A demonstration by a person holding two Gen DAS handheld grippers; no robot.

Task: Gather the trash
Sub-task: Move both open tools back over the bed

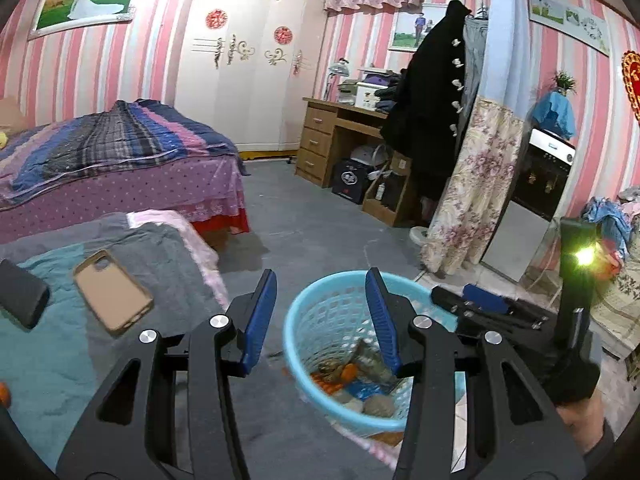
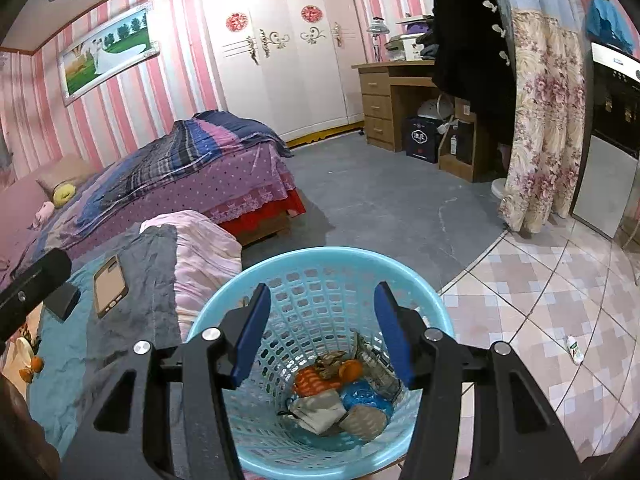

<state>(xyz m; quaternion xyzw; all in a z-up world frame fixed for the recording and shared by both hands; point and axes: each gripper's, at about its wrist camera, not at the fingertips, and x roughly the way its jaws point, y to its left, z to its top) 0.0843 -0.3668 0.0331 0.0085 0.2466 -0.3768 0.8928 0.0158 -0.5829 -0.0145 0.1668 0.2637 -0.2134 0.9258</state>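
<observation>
Bedroom floor: basket (image 2: 320, 272) trash bears no legible writing.

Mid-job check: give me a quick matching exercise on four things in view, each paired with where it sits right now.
Things:
1. light blue plastic mesh basket
2. tan phone case
3. small white bottle
4. crumpled wrappers and orange peel

Places:
A. on the pink tiled floor
B. under the open right gripper
C. in the basket's bottom
D. on the grey blanket

Pairs: 1-B, 2-D, 3-A, 4-C
</observation>
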